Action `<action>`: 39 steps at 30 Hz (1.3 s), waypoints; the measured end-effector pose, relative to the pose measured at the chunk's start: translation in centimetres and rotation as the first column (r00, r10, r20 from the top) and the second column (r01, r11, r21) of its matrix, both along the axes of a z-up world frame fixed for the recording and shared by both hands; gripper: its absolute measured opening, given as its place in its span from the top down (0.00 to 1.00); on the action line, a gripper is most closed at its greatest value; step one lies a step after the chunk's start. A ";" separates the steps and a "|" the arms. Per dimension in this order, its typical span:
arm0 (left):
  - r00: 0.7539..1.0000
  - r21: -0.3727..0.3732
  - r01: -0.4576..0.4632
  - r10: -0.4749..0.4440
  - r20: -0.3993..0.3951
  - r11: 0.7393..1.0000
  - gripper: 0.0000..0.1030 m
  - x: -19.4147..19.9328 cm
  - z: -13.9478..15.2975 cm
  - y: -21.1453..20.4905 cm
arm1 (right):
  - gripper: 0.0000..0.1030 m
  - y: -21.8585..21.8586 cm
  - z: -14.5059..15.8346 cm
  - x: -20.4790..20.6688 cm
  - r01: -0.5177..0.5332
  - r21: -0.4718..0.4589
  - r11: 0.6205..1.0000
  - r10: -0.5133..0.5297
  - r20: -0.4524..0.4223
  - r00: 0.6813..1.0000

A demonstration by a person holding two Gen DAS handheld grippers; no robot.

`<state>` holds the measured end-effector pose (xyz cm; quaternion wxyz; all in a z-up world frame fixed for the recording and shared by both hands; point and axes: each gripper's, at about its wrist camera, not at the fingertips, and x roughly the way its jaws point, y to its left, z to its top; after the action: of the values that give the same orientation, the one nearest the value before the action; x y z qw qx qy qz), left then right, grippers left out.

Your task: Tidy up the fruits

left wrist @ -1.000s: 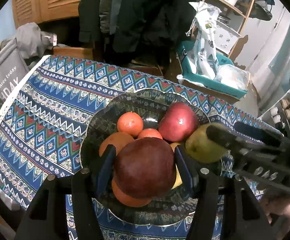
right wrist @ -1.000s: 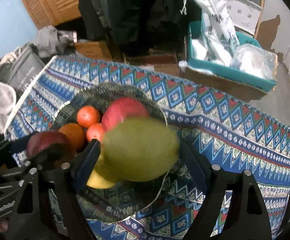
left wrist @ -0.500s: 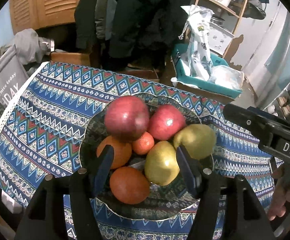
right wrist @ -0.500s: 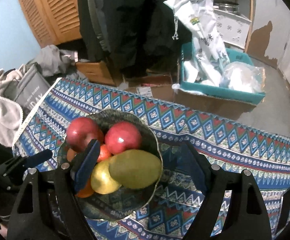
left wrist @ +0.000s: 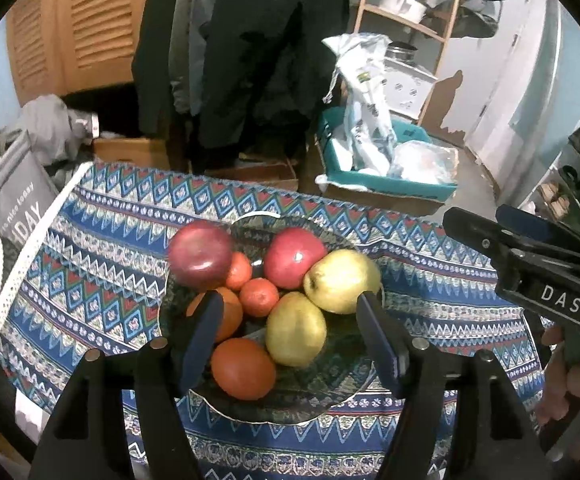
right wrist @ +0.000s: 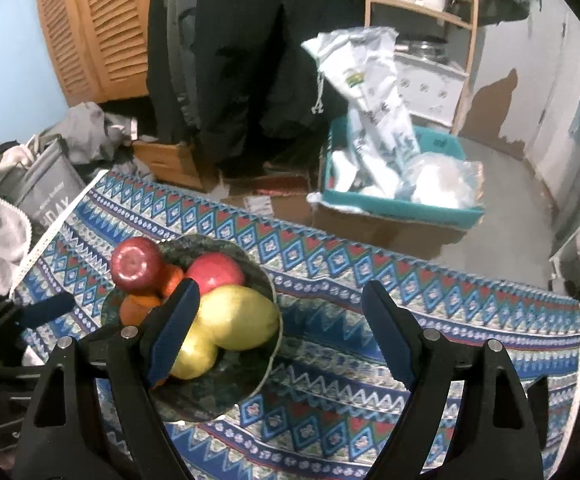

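Observation:
A dark patterned bowl [left wrist: 322,396] sits on the patterned tablecloth and holds two red apples [left wrist: 200,254] [left wrist: 296,256], two yellow-green pears [left wrist: 342,280] [left wrist: 296,328] and several oranges [left wrist: 244,368]. My left gripper [left wrist: 290,338] is open and empty, above the bowl's near side. My right gripper [right wrist: 280,330] is open and empty, above the bowl's right rim; it also shows at the right of the left wrist view [left wrist: 538,272]. The bowl [right wrist: 226,396] with its fruit lies at lower left in the right wrist view.
The blue patterned tablecloth [right wrist: 370,380] covers the table. Beyond its far edge stand a teal box with white bags [left wrist: 382,168], cardboard boxes, hanging dark coats [left wrist: 250,52] and a grey bag [left wrist: 14,200] at left. A wooden shelf [left wrist: 406,20] is at the back right.
My left gripper let go of the dark red apple and my right gripper let go of the pear; both fruits now lie in the bowl. Both grippers pulled back and up.

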<state>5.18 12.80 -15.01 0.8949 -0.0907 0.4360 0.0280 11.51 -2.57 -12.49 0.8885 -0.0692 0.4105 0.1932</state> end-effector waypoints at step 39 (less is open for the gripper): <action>0.952 0.046 0.105 -0.114 0.284 0.993 0.04 -5.1 12.0 -6.6 | 0.16 -12.0 12.5 -9.0 0.205 0.096 0.974 -0.226 0.360 0.905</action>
<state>0.08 6.21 -3.06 0.9500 -0.0560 0.3059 -0.0286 2.50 -14.59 -0.03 0.9671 -0.0336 0.2362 0.0886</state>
